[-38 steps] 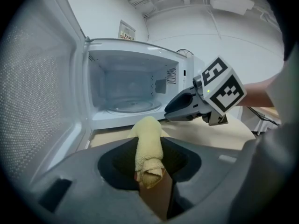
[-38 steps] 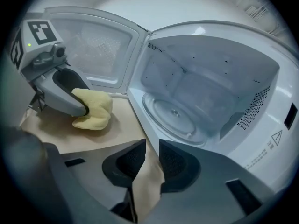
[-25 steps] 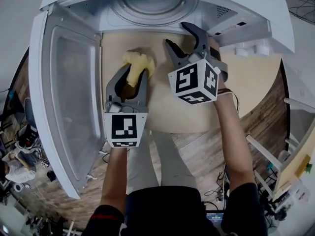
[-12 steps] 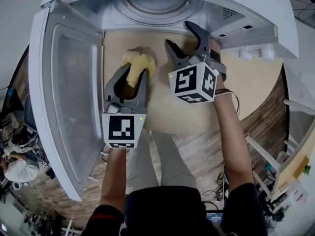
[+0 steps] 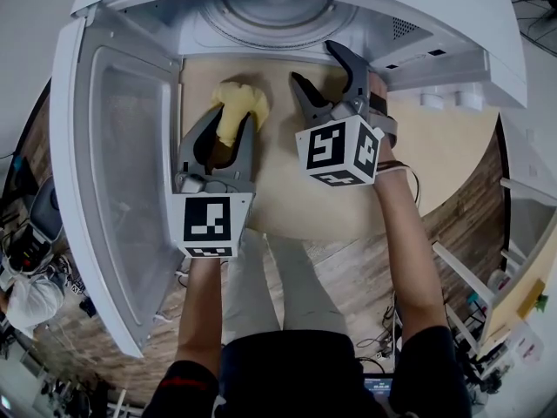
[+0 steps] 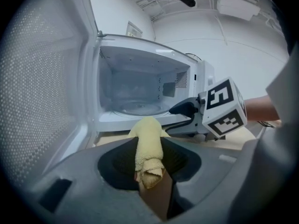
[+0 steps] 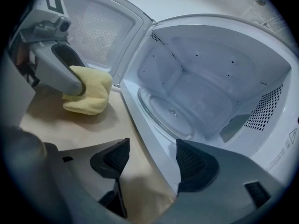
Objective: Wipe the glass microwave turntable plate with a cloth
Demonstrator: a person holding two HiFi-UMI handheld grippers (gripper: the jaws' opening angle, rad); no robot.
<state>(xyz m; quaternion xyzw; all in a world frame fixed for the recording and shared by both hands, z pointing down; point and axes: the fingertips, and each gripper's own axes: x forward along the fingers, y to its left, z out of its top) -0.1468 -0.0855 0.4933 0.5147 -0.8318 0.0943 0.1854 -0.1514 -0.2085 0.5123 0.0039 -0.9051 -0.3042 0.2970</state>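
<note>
A: In front of the microwave (image 5: 435,24), any change vs. a sec ago?

B: Yes. L gripper (image 5: 231,116): shifted slightly toward the microwave and toward its door (image 5: 113,172), yellow cloth (image 5: 239,97) along with it. Small move only.

A: R gripper (image 5: 315,64)?

B: Same spot at the microwave's front edge, on the far side of L from the door. Has just been opening its jaws; now spread wide. Nothing betw. them, only table top (image 5: 435,146) and the microwave's front sill beyond.

A: L grip?

B: Clamped on the cloth. Rolled wad pinched betw. the pads, bulk sticking out past the tips toward the microwave. Low over the table; contact not clear.

A: Glass turntable plate (image 7: 173,111)?

B: Inside the microwave, flat on the cavity floor, approx. centred. Not touched by cloth or by either gripper; both outside the cavity.

A: Door?

B: Swung wide open, hinged on the microwave's side next to L gripper.

A: Arm poses?

B: L forearm (image 5: 202,312) and R forearm (image 5: 409,242): stretched fwd toward the microwave, side by side, apart. Both grippers tipped somewhat down, tips aimed at the opening. R rolled a bit, w/ one jaw tip nearer the microwave than the other. L held flatter, marker cube facing up toward the head cam.
</note>
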